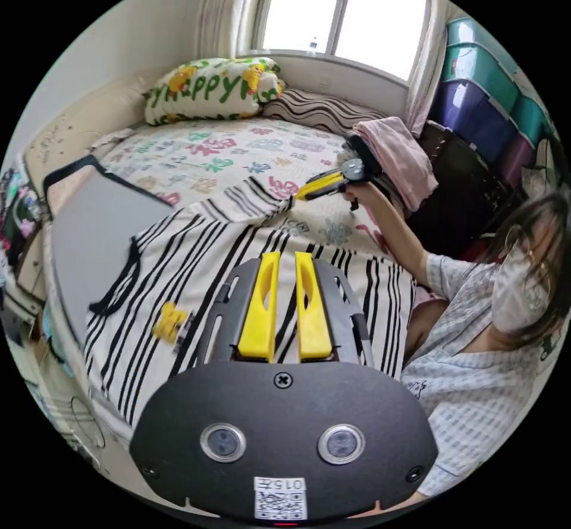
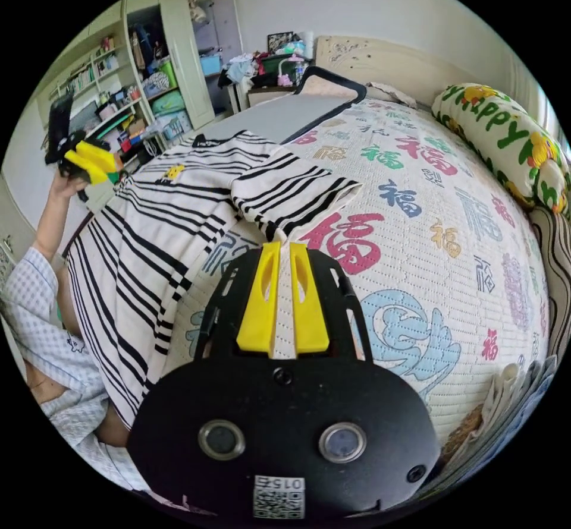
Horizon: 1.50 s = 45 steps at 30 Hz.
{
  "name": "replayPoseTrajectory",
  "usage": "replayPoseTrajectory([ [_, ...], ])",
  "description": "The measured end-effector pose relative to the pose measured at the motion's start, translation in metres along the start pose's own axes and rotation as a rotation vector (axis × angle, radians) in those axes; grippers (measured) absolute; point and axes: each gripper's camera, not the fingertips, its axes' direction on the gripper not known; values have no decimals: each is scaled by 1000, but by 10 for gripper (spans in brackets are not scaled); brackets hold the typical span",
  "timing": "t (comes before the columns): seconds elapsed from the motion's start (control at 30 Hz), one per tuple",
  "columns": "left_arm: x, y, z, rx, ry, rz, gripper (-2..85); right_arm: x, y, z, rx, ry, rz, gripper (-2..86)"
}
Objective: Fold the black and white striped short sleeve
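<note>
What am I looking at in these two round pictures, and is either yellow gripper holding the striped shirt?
Each picture comes from a fisheye camera riding on a hand-held gripper. The left gripper view looks over the left gripper at the striped shirt spread on the bed; the right gripper appears there, in the person's hand near a sleeve. The right gripper view looks over that gripper toward the same shirt. Both grippers' jaws sit nearly closed with nothing between them, so neither holds the shirt.
</note>
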Motion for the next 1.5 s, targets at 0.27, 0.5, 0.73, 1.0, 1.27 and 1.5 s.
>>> replayPoseTrajectory([
  [0.27, 72, 220, -97, -132, -152, -197, 79, -64, 59, -55, 224, -163, 62, 32],
  [0.5, 144, 266, -92, -181, -79, -98, 99, -246, 129, -74, 36, -299, -277, 54],
  [0.73, 194, 255, -70, -290, -258, 59, 88, -360, 147, -75, -17, -269, -469, 63],
  [1.0, 202, 245, -66, -319, -347, 61, 7, -440, 155, -19, -221, 91, -714, 38],
  [1.27, 213, 232, -90, -243, -316, 52, -3, -438, 154, -35, -204, -14, -679, -9],
  [1.5, 201, 220, -56, -451, -329, 59, -4, -433, 157, -28, -250, -69, -680, -10],
])
